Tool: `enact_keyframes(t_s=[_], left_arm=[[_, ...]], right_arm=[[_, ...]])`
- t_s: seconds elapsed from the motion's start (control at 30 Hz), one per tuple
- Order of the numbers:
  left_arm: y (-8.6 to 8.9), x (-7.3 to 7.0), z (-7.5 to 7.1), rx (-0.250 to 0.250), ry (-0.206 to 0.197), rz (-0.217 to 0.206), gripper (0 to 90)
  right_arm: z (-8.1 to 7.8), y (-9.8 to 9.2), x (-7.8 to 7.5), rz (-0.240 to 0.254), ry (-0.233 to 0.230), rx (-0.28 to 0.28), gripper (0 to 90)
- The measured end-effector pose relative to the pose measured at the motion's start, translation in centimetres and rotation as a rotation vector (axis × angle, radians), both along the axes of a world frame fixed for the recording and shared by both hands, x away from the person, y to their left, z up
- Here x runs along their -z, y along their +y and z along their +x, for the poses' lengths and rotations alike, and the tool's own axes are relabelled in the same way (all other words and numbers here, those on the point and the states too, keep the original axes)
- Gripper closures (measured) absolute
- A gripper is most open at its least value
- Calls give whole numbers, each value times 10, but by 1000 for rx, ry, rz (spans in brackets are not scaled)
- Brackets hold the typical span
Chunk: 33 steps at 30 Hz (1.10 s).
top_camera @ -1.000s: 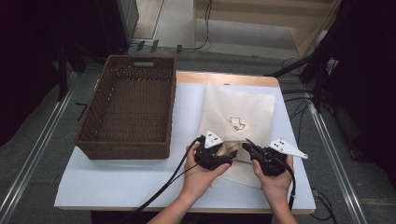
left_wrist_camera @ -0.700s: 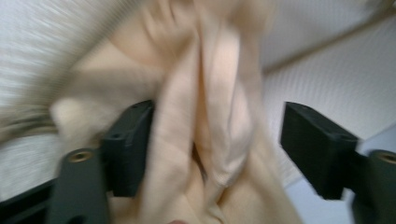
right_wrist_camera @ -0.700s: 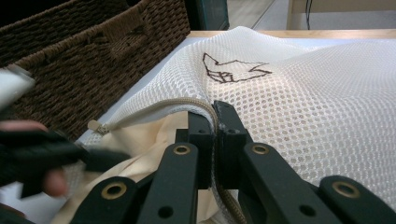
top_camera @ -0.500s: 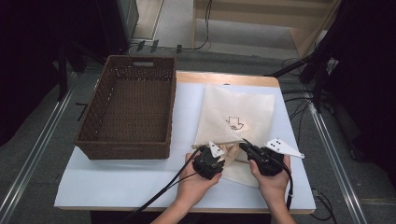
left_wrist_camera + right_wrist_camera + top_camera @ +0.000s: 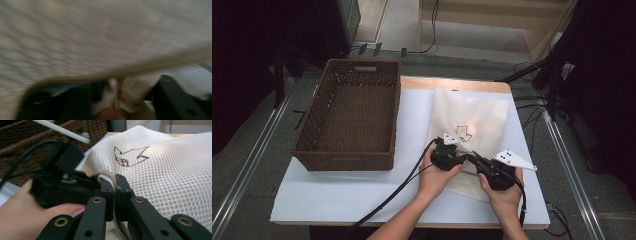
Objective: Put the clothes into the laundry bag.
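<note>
A white mesh laundry bag (image 5: pixel 469 125) lies on the white-covered table (image 5: pixel 337 190) in the right half of the high view, right of centre, with a dark outline drawing of an arrow-like figure (image 5: pixel 463 133) on its middle. Its near edge is lifted where the two hand-held grippers meet, just below the centre of that frame. The right gripper (image 5: pixel 115 192), at the lower middle of the right gripper view, has its black jaws clenched on the bag's tan corded hem (image 5: pixel 117 215), which runs down between the pads; the mesh rises behind it to the upper right of that frame, the drawing at upper centre. The left gripper (image 5: pixel 462 159) sits just left of the right one in the high view, the two nearly touching, each gripped by a hand (image 5: pixel 436 176) coming in from the bottom edge. In the blurred left gripper view, bunched white fabric lies between the black jaws at the bottom centre, under a tan hem edge crossing the frame; the jaws have just been opening, and I cannot tell whether the pads press on the cloth. A brown wicker basket (image 5: pixel 349 120) stands in the left half of the high view, well apart from the bag.
</note>
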<state>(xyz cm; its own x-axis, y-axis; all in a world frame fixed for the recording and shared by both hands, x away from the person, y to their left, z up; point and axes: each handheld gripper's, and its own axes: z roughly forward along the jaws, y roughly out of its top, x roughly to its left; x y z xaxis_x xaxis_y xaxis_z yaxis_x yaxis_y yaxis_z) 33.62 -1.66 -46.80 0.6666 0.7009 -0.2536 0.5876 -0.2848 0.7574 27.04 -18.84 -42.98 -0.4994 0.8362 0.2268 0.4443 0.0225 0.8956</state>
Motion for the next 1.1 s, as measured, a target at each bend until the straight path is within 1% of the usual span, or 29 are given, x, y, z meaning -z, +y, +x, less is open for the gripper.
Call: enact_keyframes(t_s=[0.03,0.07,0.1,0.13,0.17,0.23,0.27,0.3,0.33,0.4,0.43,0.47,0.5,0.53,0.57,0.6,0.63,0.7,0.77,0.8,0.83,0.87,0.9,0.93,0.97,1.0,1.03,1.07,1.1], left_arm=[[0,-3,-4,18,2,-6,491],[1,-7,-11,46,2,-20,440],[3,-11,-17,69,-7,-18,403],[5,-14,-22,80,-20,-9,383],[10,-20,-30,91,-47,0,372],[21,-27,-46,76,-127,22,349],[25,-28,-51,72,-145,37,347],[32,-28,-58,66,-149,52,339],[36,-26,-62,62,-130,52,331],[40,-18,-66,69,-67,81,290],[38,-13,-67,86,-36,105,265],[35,-6,-66,95,-11,153,242],[32,-1,-65,96,7,185,228],[28,6,-64,89,-13,204,229],[26,6,-64,69,-41,223,265],[23,5,-63,47,-80,251,413],[21,6,-61,49,-83,244,570],[17,6,-54,38,-67,220,717],[12,3,-43,27,-53,190,752],[10,1,-38,7,-61,173,757],[8,-2,-32,-13,-64,138,760],[7,-6,-25,-35,-80,80,761],[7,-9,-18,-77,-118,29,762],[6,-11,-13,-141,-161,-2,762],[5,-11,-10,-182,-193,-7,761],[0,-10,-3,-237,-231,22,759],[-2,-7,1,-249,-224,50,753],[-4,-4,6,-252,-195,70,748],[-6,2,14,-241,-124,92,739]], right_arm=[[1,-2,1,6,3,3,876],[1,-3,1,10,0,6,876],[2,-5,0,16,-1,13,876],[2,-7,-1,27,-1,21,876],[3,-9,-1,29,-5,25,876],[4,-12,-3,42,-2,38,876],[4,-12,-3,49,1,41,875],[4,-13,-3,50,1,42,875],[3,-13,-3,51,0,45,875],[4,-14,-4,52,0,46,875],[4,-13,-4,54,0,45,875],[5,-13,-3,55,-1,46,875],[5,-12,-3,56,1,45,875],[5,-11,-3,55,3,44,875],[5,-9,-3,48,1,40,875],[5,-9,-3,47,-1,36,875],[4,-7,-3,44,2,34,875],[2,-6,-4,47,0,26,875],[1,-4,-5,46,-5,21,875],[0,-4,-5,43,-10,16,875],[-1,-3,-6,44,-8,13,875],[-2,-2,-6,44,-7,10,875],[-3,-2,-6,44,-7,7,875],[-4,-1,-6,41,-11,4,875],[-4,-1,-5,41,-7,7,875],[-4,0,-5,38,-9,7,875],[-4,1,-4,29,-8,3,875],[-4,2,-3,16,-10,3,874],[-4,3,-2,4,-8,3,874]])
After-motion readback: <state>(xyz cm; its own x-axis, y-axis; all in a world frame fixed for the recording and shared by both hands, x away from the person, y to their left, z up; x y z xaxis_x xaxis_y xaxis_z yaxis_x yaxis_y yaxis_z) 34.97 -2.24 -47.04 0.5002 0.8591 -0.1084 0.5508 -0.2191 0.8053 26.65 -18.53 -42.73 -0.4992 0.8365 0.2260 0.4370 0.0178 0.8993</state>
